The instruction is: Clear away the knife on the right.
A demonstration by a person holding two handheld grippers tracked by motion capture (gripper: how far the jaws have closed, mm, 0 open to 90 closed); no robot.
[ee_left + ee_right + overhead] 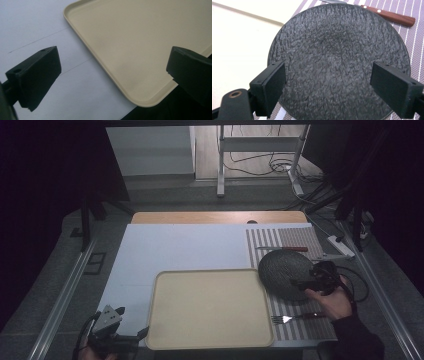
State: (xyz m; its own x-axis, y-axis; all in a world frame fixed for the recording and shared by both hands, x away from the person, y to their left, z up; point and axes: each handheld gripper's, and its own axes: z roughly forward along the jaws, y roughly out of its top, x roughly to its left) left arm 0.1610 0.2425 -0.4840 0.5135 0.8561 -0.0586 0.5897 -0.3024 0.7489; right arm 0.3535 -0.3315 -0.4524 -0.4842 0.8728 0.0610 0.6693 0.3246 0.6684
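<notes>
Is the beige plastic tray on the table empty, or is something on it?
Empty. The beige plastic tray shows a bare surface in the high view, and the round black textured plate lies beside it on the striped placemat.

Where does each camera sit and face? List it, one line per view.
High view: above the table's near side, looking forward and down; forearms, left gripper, right gripper.
Left gripper view: over open jaws, toward the beige rectangular plastic tray.
Right gripper view: over open jaws, toward the round black textured plate.
Shared: tray, plate.
</notes>
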